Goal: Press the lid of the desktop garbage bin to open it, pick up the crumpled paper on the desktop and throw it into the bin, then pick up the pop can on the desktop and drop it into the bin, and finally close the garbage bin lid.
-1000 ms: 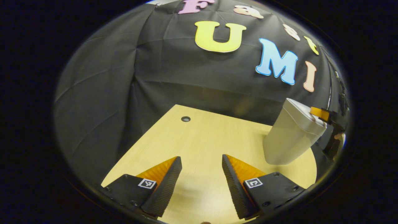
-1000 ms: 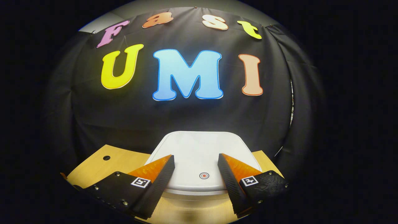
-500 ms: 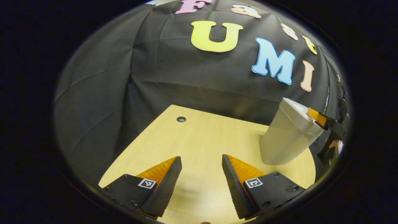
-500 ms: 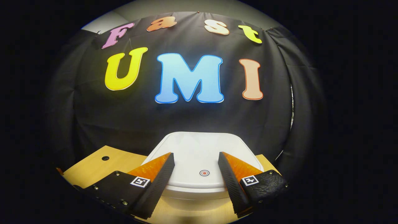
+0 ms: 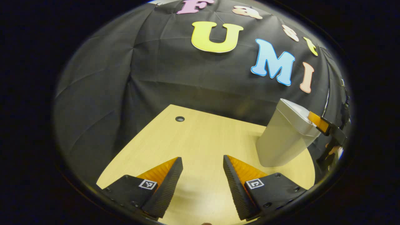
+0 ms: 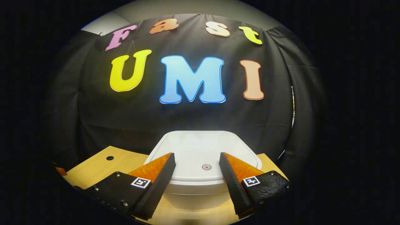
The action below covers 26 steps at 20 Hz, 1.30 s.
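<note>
In the left gripper view, the left gripper [image 5: 200,162] hovers low over the pale wooden worktop [image 5: 200,137], its fingers [image 5: 165,184] spread wide with nothing between them. Bare wood runs ahead of the fingers to the far edge, where a small round dark hole [image 5: 179,118] sits near the back left corner. The worktop's left edge slants away close beside the left finger, and black cloth drops past it. To the right and farther back stands the grey-white plastic desktop garbage bin [image 5: 281,137], upright on the worktop near its right edge, with open wood between it and the left gripper. The other gripper reaches in at the bin's top from the far right, its fingers at the lid's near edge.

In the right gripper view, the right gripper [image 6: 197,159] is above the front of the bin's closed white lid [image 6: 203,147], fingers [image 6: 159,181] wide apart and straddling the small round red-ringed button [image 6: 206,167] without gripping anything; whether they touch the lid cannot be told. Worktop shows on both sides of the bin, and the black cloth wall [image 6: 187,115] hangs just behind it.
</note>
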{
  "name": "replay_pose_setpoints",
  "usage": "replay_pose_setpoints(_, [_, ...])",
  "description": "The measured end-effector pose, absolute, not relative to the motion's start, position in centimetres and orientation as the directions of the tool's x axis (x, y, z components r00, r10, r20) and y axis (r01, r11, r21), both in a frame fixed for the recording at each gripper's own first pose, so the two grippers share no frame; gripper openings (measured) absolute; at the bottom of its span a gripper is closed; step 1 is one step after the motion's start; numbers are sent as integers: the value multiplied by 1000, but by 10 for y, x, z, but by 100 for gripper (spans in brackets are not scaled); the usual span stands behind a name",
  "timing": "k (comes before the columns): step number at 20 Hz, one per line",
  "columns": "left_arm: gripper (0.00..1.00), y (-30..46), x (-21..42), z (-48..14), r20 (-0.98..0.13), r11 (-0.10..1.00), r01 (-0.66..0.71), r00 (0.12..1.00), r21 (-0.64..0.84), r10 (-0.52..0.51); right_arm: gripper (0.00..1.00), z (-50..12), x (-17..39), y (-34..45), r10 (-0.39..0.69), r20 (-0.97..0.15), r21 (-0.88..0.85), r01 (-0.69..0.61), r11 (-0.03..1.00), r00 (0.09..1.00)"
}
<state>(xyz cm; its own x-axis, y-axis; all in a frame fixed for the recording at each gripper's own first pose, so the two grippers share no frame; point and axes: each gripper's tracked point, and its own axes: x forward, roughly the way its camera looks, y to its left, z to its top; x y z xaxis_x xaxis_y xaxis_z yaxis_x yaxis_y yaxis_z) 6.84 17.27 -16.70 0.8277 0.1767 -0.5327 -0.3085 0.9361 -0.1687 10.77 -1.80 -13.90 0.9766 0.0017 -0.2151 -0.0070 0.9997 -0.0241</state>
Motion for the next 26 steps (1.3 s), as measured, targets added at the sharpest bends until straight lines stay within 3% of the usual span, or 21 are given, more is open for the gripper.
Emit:
replay_pose_setpoints(5, [91, 168, 67, -156, -516, 948, -281, 840, -149, 168, 91, -132, 110, -18, 13, -185, -15, -16, 1000, 983])
replay_pose_setpoints(9, [88, 168, 68, -129, -466, 953, -265, 868, -147, 170, 91, -127, 105, -22, -1, -239, -15, -3, 1000, 971])
replay_pose_setpoints(11, [91, 170, 73, -110, -430, 955, -263, 884, -136, 182, 96, -105, 95, -20, -13, -183, -28, 8, 1000, 983])
replay_pose_setpoints(13, [85, 176, 80, -84, -374, 957, -263, 906, -123, 201, 96, -79, 86, -14, -7, -127, -41, 2, 999, 992])
replay_pose_setpoints(15, [91, 177, 83, -58, -321, 960, -255, 924, -113, 208, 96, -61, 74, -6, 7, -85, -43, -11, 999, 996])
replay_pose_setpoints(20, [84, 170, 89, 8, -206, 968, -225, 958, -108, 199, 96, -28, 38, 4, 22, -12, 6, -22, 1000, 1000])
replay_pose_setpoints(26, [91, 135, 78, 62, -105, 978, -203, 975, -49, 197, 96, -30, 3, 3, 55, -3, -55, -55, 997, 998])
